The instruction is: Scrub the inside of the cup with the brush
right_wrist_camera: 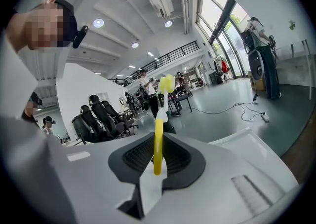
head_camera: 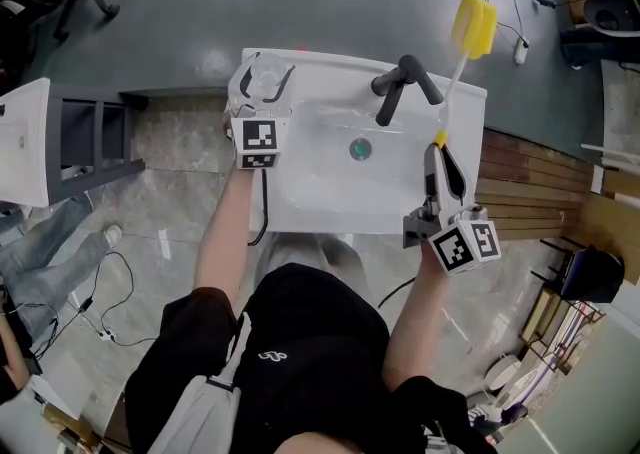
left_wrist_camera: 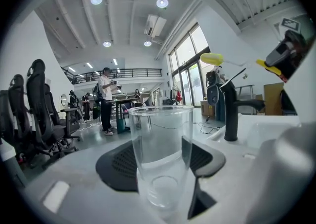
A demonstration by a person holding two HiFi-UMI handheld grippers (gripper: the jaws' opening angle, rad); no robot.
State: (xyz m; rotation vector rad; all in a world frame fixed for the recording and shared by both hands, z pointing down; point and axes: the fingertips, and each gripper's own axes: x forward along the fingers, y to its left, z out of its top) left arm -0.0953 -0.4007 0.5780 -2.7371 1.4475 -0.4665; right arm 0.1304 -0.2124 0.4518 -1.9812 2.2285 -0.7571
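A clear glass cup (head_camera: pixel 263 75) stands upright at the back left corner of the white sink (head_camera: pixel 310 197). My left gripper (head_camera: pixel 260 82) is closed around it. In the left gripper view the cup (left_wrist_camera: pixel 160 134) fills the gap between the black pads (left_wrist_camera: pixel 114 164), and it looks empty. My right gripper (head_camera: pixel 438 150) is shut on the yellow handle of a brush (head_camera: pixel 452 82), whose yellow sponge head (head_camera: pixel 474 26) points away past the sink's back right edge. In the right gripper view the brush (right_wrist_camera: pixel 158 141) sticks straight out from the jaws. Cup and brush are well apart.
A black faucet (head_camera: pixel 402 84) rises at the sink's back edge between the two grippers, with the drain (head_camera: pixel 360 149) below it in the basin. A white and grey shelf unit (head_camera: pixel 60 137) stands to the left. Wooden planks (head_camera: pixel 525 192) lie to the right.
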